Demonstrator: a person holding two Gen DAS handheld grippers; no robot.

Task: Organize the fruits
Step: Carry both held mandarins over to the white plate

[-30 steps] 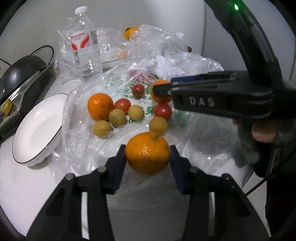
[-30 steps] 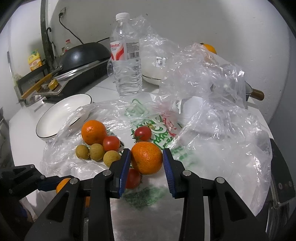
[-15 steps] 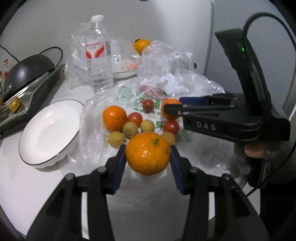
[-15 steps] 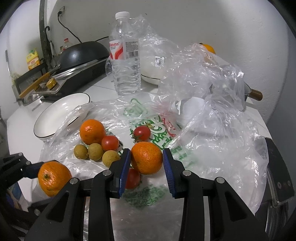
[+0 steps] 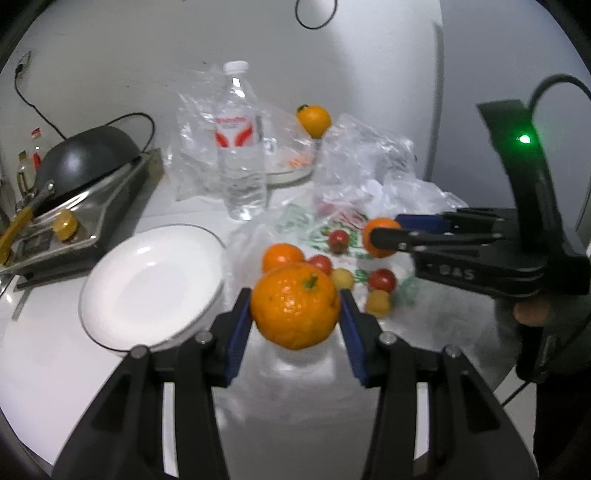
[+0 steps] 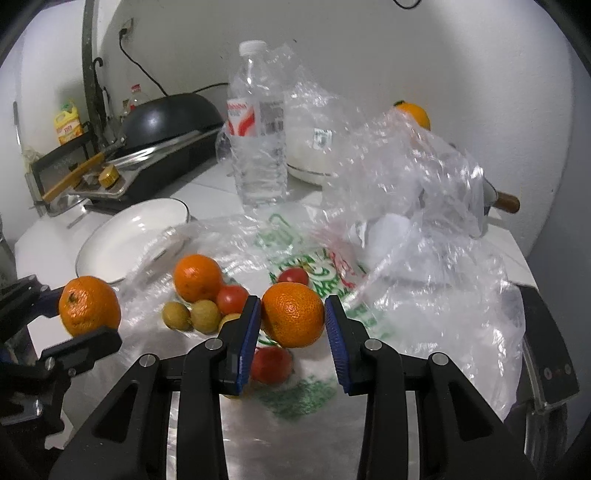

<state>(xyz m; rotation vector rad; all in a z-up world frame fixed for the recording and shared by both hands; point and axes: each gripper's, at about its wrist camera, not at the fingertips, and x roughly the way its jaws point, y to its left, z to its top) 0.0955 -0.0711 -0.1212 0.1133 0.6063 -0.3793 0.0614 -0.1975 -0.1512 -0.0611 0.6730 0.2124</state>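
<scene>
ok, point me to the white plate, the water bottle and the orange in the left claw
white plate (image 5: 122,306), left wrist view, bare left part of the dish.
water bottle (image 5: 240,162), left wrist view, clear body below the red label.
orange in the left claw (image 5: 295,306), left wrist view, middle of the peel.

- The scene is enclosed by a plain white plastered wall (image 6: 369,55).
- A black cable (image 6: 140,70) is run down the wall from a socket (image 6: 126,26) at upper left.
- A vertical seam (image 5: 437,92) is seen in the wall on the right of the left wrist view.
- The work surface is formed by a white counter (image 5: 48,369).
- A dark metal post (image 6: 90,74) is fixed upright at the counter's left end.
- Illumination is even, with soft shadows.
</scene>
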